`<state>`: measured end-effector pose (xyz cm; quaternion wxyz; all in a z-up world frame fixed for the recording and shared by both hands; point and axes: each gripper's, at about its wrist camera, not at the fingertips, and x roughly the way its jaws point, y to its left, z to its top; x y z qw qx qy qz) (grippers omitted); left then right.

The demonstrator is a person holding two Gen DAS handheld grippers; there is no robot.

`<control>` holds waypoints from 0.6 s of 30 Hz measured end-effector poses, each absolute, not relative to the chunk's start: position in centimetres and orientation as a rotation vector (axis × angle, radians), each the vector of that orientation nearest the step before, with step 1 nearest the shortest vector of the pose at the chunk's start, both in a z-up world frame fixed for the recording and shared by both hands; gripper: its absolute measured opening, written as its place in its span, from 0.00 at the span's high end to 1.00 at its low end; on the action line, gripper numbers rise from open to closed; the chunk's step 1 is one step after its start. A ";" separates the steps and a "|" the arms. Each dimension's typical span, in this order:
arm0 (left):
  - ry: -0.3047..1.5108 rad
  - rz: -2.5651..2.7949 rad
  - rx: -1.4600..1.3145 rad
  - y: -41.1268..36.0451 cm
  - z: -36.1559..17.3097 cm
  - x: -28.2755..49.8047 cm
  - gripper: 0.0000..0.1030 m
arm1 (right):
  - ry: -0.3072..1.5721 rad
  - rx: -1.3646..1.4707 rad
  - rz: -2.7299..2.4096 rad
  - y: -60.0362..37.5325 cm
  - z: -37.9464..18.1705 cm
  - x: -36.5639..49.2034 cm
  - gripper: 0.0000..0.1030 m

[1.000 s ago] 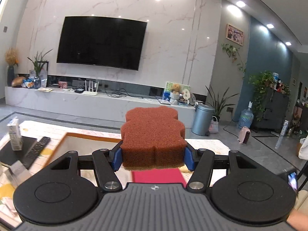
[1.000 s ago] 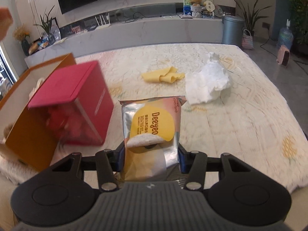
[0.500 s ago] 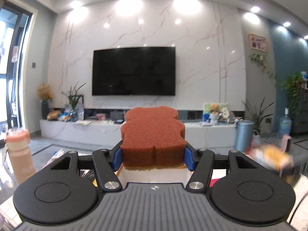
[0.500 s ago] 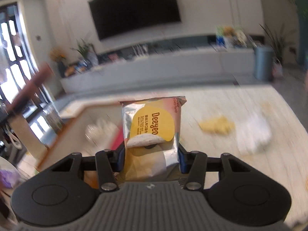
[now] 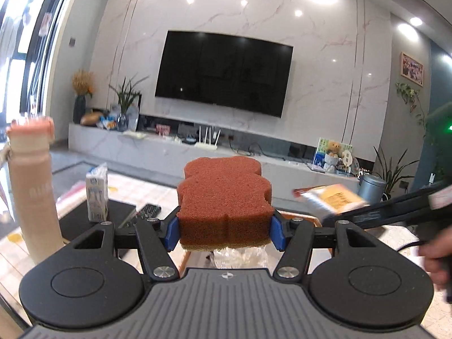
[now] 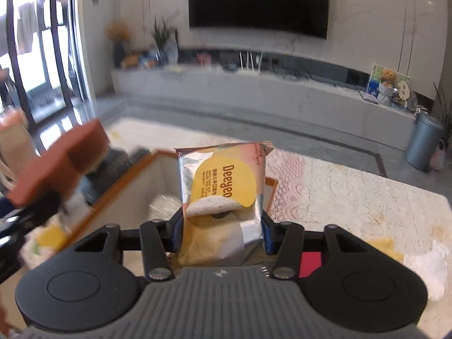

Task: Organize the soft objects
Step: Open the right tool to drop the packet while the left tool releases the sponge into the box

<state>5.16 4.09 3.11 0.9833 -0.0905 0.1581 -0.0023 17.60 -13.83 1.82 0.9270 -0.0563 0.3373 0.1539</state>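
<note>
Brown sponge (image 5: pixel 224 203) was clamped in my left gripper (image 5: pixel 224 233), the packet (image 6: pixel 223 195) in my right gripper (image 6: pixel 223 233); I held both over the near box (image 6: pixel 130 182), apparently for dropping in.

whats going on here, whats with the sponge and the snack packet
A person is tidying soft things with two handheld tongs. The left tongs are clamped on a rust-brown, bear-shaped sponge. The right tongs grip a silver and yellow Deeyeo snack packet. Both are held in the air over an orange-rimmed open box on the lace-covered table, with a clear plastic-wrapped item already inside. Neither has been dropped in yet.
</note>
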 end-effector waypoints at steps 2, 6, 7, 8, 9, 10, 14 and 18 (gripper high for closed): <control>0.332 -0.001 -0.213 4.5 2.8 5.3 0.33 | 0.711 -0.161 0.294 -12.7 0.5 19.4 0.51; 0.340 0.005 -0.238 5.5 2.4 5.3 0.33 | 0.760 -0.233 0.267 -11.2 -1.5 21.9 0.51; 0.340 0.015 -0.239 5.6 2.3 5.3 0.33 | 0.775 -0.233 0.265 -11.0 -1.9 22.4 0.50; 0.340 0.024 -0.244 5.8 2.3 5.2 0.33 | 0.787 -0.235 0.263 -10.7 -2.4 22.7 0.50; 0.342 0.028 -0.253 5.9 2.2 5.3 0.33 | 0.792 -0.237 0.258 -10.6 -2.9 23.0 0.46; 0.347 0.027 -0.263 6.1 2.2 5.3 0.33 | 0.793 -0.241 0.248 -10.5 -3.2 23.3 0.43; 0.372 0.037 -0.252 6.5 2.1 5.5 0.33 | 0.794 -0.255 0.233 -9.8 -4.0 22.7 0.22; 0.386 0.047 -0.252 6.6 2.0 5.6 0.33 | 0.809 -0.252 0.237 -9.6 -4.3 22.6 0.20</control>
